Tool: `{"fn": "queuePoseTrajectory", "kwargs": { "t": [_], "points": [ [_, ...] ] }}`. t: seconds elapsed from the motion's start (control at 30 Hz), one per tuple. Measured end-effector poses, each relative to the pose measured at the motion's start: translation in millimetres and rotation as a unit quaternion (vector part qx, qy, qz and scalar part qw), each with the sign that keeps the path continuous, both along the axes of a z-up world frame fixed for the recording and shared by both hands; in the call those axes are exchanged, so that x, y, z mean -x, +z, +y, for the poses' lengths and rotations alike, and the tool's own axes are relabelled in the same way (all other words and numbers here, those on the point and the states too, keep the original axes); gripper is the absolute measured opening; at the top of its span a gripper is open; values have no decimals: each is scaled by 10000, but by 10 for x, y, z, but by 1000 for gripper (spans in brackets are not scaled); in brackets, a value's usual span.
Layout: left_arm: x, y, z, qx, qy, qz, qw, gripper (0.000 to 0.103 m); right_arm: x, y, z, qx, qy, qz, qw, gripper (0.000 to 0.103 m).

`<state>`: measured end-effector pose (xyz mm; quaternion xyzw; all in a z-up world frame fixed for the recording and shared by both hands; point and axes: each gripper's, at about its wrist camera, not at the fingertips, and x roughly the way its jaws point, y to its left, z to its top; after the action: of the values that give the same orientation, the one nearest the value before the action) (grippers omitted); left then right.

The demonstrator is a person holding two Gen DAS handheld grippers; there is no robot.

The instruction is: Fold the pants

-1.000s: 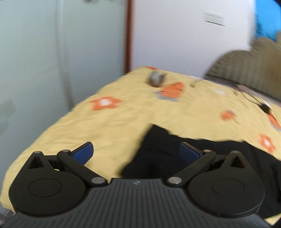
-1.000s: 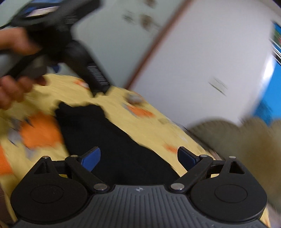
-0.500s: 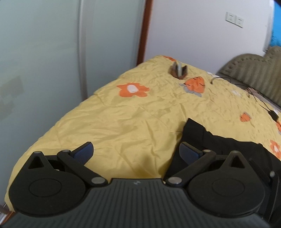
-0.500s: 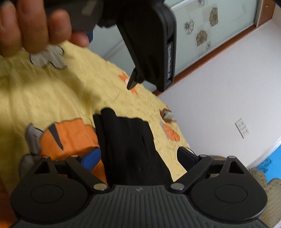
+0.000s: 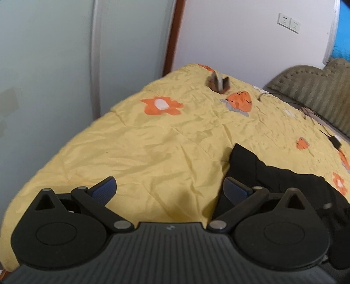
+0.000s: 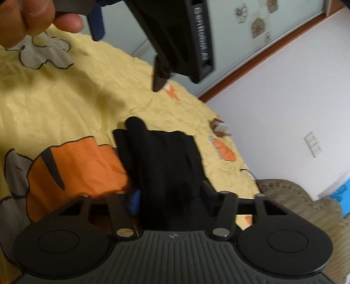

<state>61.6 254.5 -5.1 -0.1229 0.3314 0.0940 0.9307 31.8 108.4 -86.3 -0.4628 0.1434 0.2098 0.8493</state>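
Note:
Black pants (image 6: 166, 157) lie bunched on a yellow flowered bedspread (image 6: 76, 91). My right gripper (image 6: 169, 196) is low over them, its jaws closing with a thick fold of the black cloth filling the gap between the blue pads (image 6: 133, 200). In the left wrist view the pants (image 5: 273, 179) sit at the lower right. My left gripper (image 5: 169, 183) hangs open over bare bedspread (image 5: 153, 142), its right finger (image 5: 235, 187) at the pants' edge and nothing between the pads. A hand (image 6: 24, 19) holds the left gripper's body (image 6: 186, 39) above the pants.
A small brown and grey object (image 5: 217, 84) stands near the bed's far corner. A black cable with a plug (image 5: 334, 141) trails at the right, by an olive padded headboard (image 5: 317, 91). Frosted glass doors (image 5: 65, 76) border the bed's left edge.
The right jaws have narrowed from wide open to close around the pants' fold, and that gripper has come down closer. The left gripper has drifted left, so the pants sit further right in its view.

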Motion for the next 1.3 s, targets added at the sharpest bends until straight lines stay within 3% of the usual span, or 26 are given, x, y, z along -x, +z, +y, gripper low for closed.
{"fn": "queuePoseTrajectory", "kwargs": {
  "t": [0.1,0.2,0.3,0.4,0.57,0.7,0.77,0.9,0.93,1.07,1.1,1.13,1.17,1.2,1.3],
  "points": [
    [-47,-49,20,388,-291,73,9988,103,-1,21,-29,-137,95,163,9997,13],
    [-48,-100,111,1174,-405,106,9922,103,-87,185,-171,-847,8,592,9946,11],
    [-80,-197,203,2305,-412,234,9719,103,-228,336,-315,-1489,-66,1083,9829,11],
    [-165,-299,189,3030,-475,407,9509,103,-300,422,-413,-1825,-96,1298,9746,11],
    [-292,-438,72,3526,-304,437,9343,103,-343,455,-467,-1954,-81,1367,9711,11],
    [-488,-562,39,4198,-147,421,9065,103,-350,486,-488,-2052,-112,1396,9687,11],
    [-615,-599,-18,4334,-249,551,8992,103,-365,499,-507,-2098,-143,1369,9680,11],
    [-782,-545,-154,4240,-483,599,9024,98,-343,527,-539,-2228,-212,1410,9644,11],
    [-817,-508,-184,4123,-571,581,9074,94,-342,521,-540,-2234,-206,1490,9630,11],
    [-912,-283,-330,3099,-941,625,9440,50,-211,508,-571,-2238,-291,1470,9630,16],
    [-919,-246,-379,2812,-1025,682,9517,39,-185,508,-598,-2285,-323,1549,9606,21],
    [-929,-214,-429,2511,-1131,736,9585,35,-151,505,-624,-2333,-396,1631,9578,26],
    [-939,-175,-493,2141,-1233,788,9658,27,-118,492,-649,-2367,-505,1690,9554,37],
    [-939,-157,-545,1898,-1308,819,9696,27,-79,478,-672,-2400,-571,1701,9540,48],
    [-942,-129,-639,1424,-1447,909,9750,27,26,400,-689,-2381,-829,1502,9560,54]
  ]
}}
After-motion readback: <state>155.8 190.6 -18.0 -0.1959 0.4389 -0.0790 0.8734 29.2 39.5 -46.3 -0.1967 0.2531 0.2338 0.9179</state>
